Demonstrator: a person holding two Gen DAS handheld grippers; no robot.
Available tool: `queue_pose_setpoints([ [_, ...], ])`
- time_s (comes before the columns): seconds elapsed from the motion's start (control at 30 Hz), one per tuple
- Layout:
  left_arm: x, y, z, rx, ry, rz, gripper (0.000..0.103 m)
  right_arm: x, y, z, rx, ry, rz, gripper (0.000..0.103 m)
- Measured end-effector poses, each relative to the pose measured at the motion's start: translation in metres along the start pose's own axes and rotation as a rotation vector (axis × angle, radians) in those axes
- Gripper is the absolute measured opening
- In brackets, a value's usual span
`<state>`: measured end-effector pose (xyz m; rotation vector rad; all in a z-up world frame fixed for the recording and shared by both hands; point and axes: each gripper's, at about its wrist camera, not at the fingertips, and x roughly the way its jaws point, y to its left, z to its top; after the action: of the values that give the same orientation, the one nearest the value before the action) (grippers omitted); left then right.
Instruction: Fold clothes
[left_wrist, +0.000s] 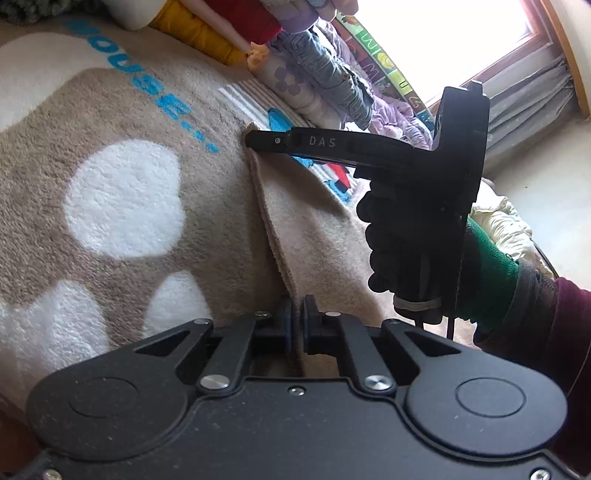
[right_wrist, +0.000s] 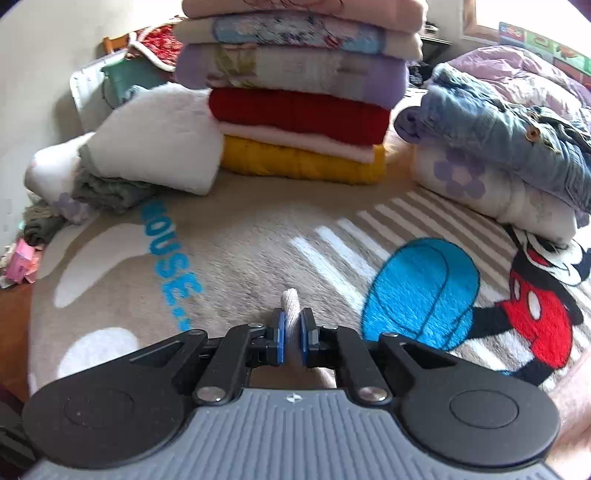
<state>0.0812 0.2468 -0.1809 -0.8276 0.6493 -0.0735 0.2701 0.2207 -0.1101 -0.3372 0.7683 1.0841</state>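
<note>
My left gripper (left_wrist: 297, 321) clamped on beige blanket (left_wrist: 129, 122) edge; my right gripper (right_wrist: 291, 332) pinching same edge further along. Both hold folded-over flap (left_wrist: 314, 221) taut above blanket's printed face, likely to align corners. Folded stack (right_wrist: 299, 110) beyond.

Left wrist view: close over the blanket (left_wrist: 129, 155), angled down along its folded edge, facing the window (left_wrist: 461, 48); the right gripper (left_wrist: 255, 139) crosses the frame.

Right wrist view: low and close over the same blanket (right_wrist: 240, 240), facing the stack (right_wrist: 299, 110) at its far edge.

Shared: blue lettering (left_wrist: 147, 85) (right_wrist: 173, 266), stack, jeans (left_wrist: 332, 77) (right_wrist: 509, 129).
</note>
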Motion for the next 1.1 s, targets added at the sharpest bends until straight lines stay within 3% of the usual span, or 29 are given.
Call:
queue_pose_setpoints([
  [0.1, -0.004, -0.006, 0.001, 0.036, -0.002, 0.013, 0.011, -0.001, 0.0, 0.005, 0.01, 0.006, -0.012, 0.013],
  [0.17, -0.01, -0.008, 0.0, 0.044, -0.025, 0.028, 0.026, -0.006, -0.001, 0.01, 0.018, 0.003, -0.018, 0.02],
  [0.23, -0.017, -0.005, 0.0, 0.023, -0.053, 0.018, 0.052, -0.021, -0.004, 0.017, 0.033, -0.032, -0.017, 0.03],
  [0.4, -0.023, -0.007, 0.007, -0.016, -0.132, 0.043, 0.076, -0.089, -0.029, 0.027, 0.148, -0.18, -0.026, 0.044],
  [0.57, -0.033, -0.027, 0.012, -0.003, -0.234, 0.187, 0.103, -0.184, -0.066, 0.001, 0.339, -0.34, -0.048, 0.054],
  [0.6, -0.032, -0.034, 0.013, 0.01, -0.246, 0.218, 0.103, -0.204, -0.073, -0.01, 0.377, -0.373, -0.052, 0.056],
  [0.7, -0.03, -0.052, 0.011, 0.074, -0.255, 0.155, 0.103, -0.266, -0.09, -0.056, 0.504, -0.481, -0.074, 0.062],
  [0.83, -0.018, -0.092, -0.001, 0.239, -0.291, 0.03, 0.103, -0.341, -0.108, -0.137, 0.69, -0.619, -0.109, 0.068],
  [0.93, -0.002, -0.12, -0.015, 0.305, -0.269, -0.103, 0.102, -0.386, -0.108, -0.205, 0.813, -0.708, -0.164, 0.071],
  [1.1, 0.028, -0.171, -0.047, 0.451, -0.209, -0.218, 0.102, -0.43, -0.097, -0.325, 1.022, -0.821, -0.289, 0.072],
])
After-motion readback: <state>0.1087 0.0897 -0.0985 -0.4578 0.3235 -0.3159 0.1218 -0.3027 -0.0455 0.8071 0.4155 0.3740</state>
